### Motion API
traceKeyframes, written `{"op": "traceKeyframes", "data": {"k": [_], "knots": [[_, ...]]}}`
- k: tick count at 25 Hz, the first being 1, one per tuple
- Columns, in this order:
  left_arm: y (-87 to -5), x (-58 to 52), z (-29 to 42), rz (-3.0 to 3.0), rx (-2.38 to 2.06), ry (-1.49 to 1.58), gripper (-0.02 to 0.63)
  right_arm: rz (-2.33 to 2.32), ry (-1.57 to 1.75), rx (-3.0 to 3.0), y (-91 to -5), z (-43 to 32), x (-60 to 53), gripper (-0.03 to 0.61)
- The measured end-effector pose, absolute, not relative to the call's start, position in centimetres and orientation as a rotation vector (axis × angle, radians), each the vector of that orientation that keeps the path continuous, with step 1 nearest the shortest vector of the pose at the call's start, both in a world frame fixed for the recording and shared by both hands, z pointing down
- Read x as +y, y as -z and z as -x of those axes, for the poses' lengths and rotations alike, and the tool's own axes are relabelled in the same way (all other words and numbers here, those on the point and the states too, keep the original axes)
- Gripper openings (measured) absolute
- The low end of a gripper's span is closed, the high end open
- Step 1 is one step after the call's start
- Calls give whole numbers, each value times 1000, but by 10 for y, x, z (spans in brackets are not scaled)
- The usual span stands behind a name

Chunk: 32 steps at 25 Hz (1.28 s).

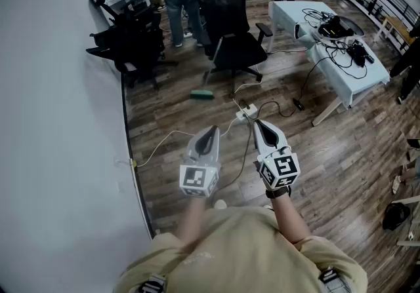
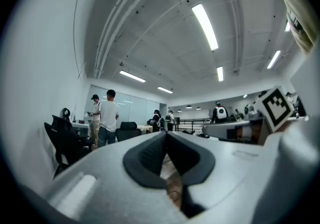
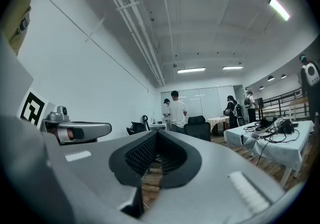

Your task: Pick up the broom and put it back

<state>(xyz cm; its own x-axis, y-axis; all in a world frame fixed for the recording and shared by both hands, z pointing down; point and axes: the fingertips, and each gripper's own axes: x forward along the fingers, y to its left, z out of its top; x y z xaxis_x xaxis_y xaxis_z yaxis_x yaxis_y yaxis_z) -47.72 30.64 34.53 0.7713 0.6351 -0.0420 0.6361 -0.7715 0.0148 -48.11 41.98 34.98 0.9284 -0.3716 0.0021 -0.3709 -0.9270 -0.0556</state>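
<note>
Progress in the head view is nil as far as it shows. The broom (image 1: 202, 94) lies on the wooden floor (image 1: 170, 134), its green head just in front of the black office chair (image 1: 230, 36), well ahead of the person and out of reach of both claws. Picking it up and putting it back are both still to do. The approach looks like the step in hand. The left claw (image 1: 211, 132) and the right claw (image 1: 258, 124) are held level and side by side in front of the person's chest. They are above a white power strip (image 1: 247, 112) and its cables, and touch nothing.

Left gripper view: the left claw (image 2: 166, 135) has its dark pads meeting at the tip, fully closed, with nothing pinched between them. Only floor shows through the gap lower down. The broom cannot be made out here.

Right gripper view: the right claw (image 3: 156, 134) is likewise closed tip to tip and empty. A white counter (image 3: 270, 143) strewn with cables stands off to its right. The broom is not visible in this view either, so both claws would have to open before any grasp.
</note>
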Motion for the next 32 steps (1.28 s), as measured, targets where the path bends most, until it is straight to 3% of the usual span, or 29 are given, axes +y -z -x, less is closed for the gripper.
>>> {"op": "traceKeyframes", "data": {"k": [15,20,32], "knots": [[-386,202,442,-2943,875,20,3,3045,217,655,-390,451,333,8],[-408,190,425,-2947,782,-74,3,2957,214,668,-408,416,336,8],[-354,251,309,-3073,782,23,3,2900,-72,656,-351,275,430,8]]}}
